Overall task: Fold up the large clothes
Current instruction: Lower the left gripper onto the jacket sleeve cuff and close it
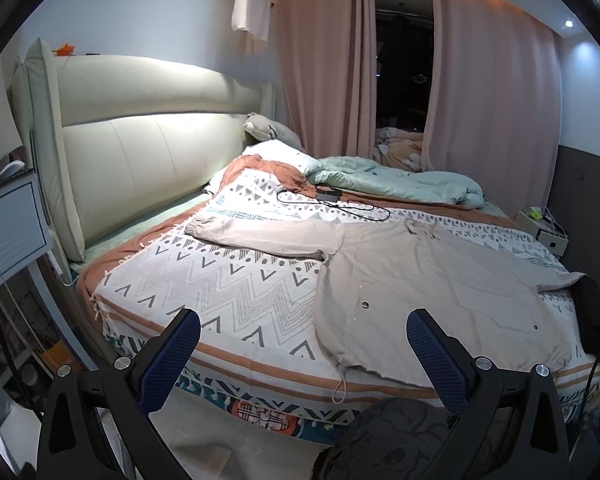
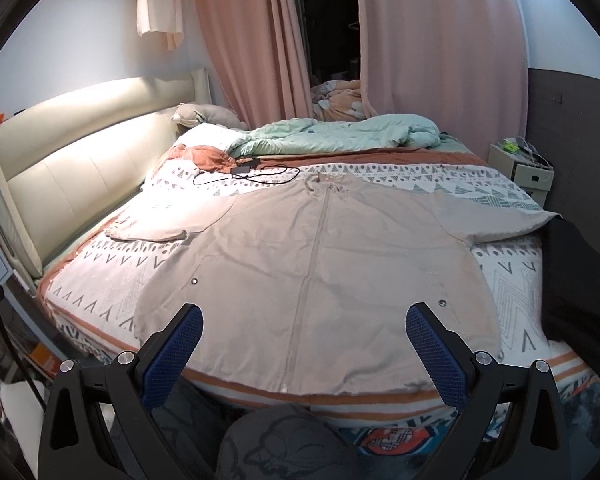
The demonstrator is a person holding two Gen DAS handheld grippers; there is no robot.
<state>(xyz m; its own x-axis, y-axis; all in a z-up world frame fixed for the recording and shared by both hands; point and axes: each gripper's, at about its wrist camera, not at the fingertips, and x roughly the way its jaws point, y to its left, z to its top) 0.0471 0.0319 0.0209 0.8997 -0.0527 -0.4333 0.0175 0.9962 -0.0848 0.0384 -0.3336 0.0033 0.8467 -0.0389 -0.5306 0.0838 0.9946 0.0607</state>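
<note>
We hold both tongs above the foot of the bed, and each stands wide open with nothing between its pads: the left gripper [image 1: 303,354] shows two black arms tipped with blue, cross-hatched rubber fingers [image 1: 171,356], and the right gripper [image 2: 303,350] looks the same, its textured pads [image 2: 436,356] spread far apart. Straight ahead of the right tongs lies the beige jacket [image 2: 320,264], a soft, matte garment spread flat and front-up, with a zip line running down its middle, small round metal snaps near the hem, and a drawcord at the collar. Its hem reaches the bed's edge just beyond our right fingertips. From the left tongs the jacket [image 1: 432,280] sits ahead and to the right, one sleeve stretched out to the left, a thin cord dangling off the hem. Under it we see a woven bedspread [image 1: 220,280] with grey chevrons, triangles and orange stripes, fringed at the edge. Farther ahead lie a black charger with looping cable [image 1: 332,200], a rumpled mint duvet [image 2: 340,132], a padded cream headboard [image 1: 140,148] to the left, and pink pleated curtains [image 2: 440,60] beyond.
</note>
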